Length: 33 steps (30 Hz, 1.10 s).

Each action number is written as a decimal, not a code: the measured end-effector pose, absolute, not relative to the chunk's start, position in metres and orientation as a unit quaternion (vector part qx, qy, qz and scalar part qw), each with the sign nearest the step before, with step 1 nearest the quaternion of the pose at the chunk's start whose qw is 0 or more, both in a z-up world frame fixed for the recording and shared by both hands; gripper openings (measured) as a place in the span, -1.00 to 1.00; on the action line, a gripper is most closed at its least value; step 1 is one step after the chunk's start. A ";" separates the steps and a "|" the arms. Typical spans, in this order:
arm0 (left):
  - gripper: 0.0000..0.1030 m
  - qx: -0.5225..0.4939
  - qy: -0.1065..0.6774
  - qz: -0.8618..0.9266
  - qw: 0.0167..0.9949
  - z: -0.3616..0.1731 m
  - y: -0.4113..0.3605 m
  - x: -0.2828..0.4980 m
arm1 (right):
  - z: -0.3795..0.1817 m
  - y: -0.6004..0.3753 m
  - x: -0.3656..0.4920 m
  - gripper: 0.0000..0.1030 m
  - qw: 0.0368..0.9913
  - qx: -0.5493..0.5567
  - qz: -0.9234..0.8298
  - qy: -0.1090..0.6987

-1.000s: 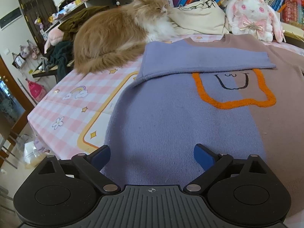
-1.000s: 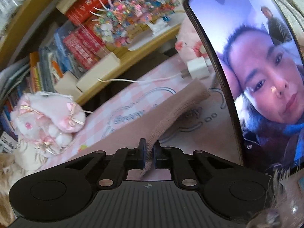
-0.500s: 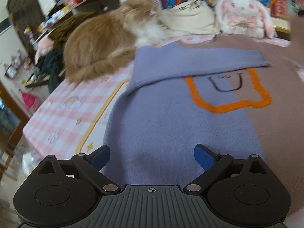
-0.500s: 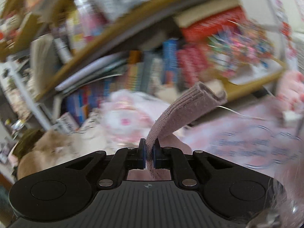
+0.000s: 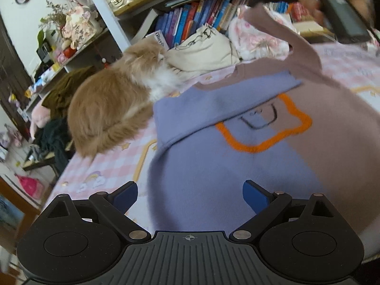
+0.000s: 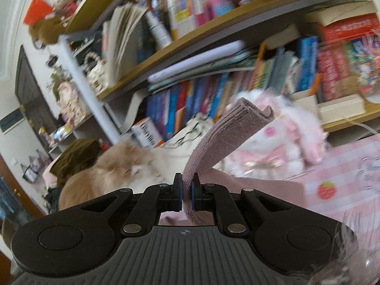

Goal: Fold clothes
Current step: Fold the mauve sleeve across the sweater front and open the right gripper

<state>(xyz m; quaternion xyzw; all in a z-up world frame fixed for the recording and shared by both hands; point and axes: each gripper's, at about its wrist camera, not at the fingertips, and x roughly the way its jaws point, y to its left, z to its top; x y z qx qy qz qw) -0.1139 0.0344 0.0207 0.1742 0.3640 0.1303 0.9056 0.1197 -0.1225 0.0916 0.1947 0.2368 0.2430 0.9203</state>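
Lilac and mauve knit fills the left wrist view: the two-tone sweater (image 5: 237,156) lies spread on the pink checked bed cover (image 5: 114,166), its orange outline patch facing up and its lilac sleeve (image 5: 213,104) folded flat across the chest. The left tool (image 5: 190,196) hangs low over the sweater's near hem, tilted downward, its blue-padded fingers (image 5: 125,196) spread wide with nothing between them, the lilac fabric just beneath.

Over on the right, it's a firm pinch! The right tool (image 6: 186,196) has its jaws pressed together on the ribbed cuff of the mauve sleeve (image 6: 220,137), which rises out of the pads and curls over at its tip. That tool points only slightly below level, toward the bookshelf (image 6: 213,54). From the left wrist view, the same sleeve (image 5: 285,38) is lifted off the bed, stretched upward from the sweater's shoulder to the upper right corner, where the person's hand (image 5: 332,0) and the dark tool body show only as a blur.

A fluffy ginger cat (image 5: 114,102) lies on the bed just beside the sweater's lilac shoulder, close against the folded sleeve. Behind it rests a cream cloth bag (image 5: 204,49), and next to that a pink and white plush rabbit (image 6: 280,142) sits against the row of books (image 5: 190,21).
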 end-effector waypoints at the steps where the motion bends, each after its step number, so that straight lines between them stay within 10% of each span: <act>1: 0.89 0.174 0.366 0.132 0.905 0.021 0.037 -0.117 | 0.090 -0.114 0.119 -0.86 0.920 0.187 0.248 0.241; 24: 0.89 0.175 0.388 0.162 0.890 0.017 0.079 -0.148 | -0.005 0.013 0.071 -0.83 0.867 -0.202 0.352 0.289; 33: 0.89 0.177 0.384 0.155 0.893 0.016 0.081 -0.148 | -0.009 0.010 0.067 -0.02 0.851 -0.175 0.383 0.314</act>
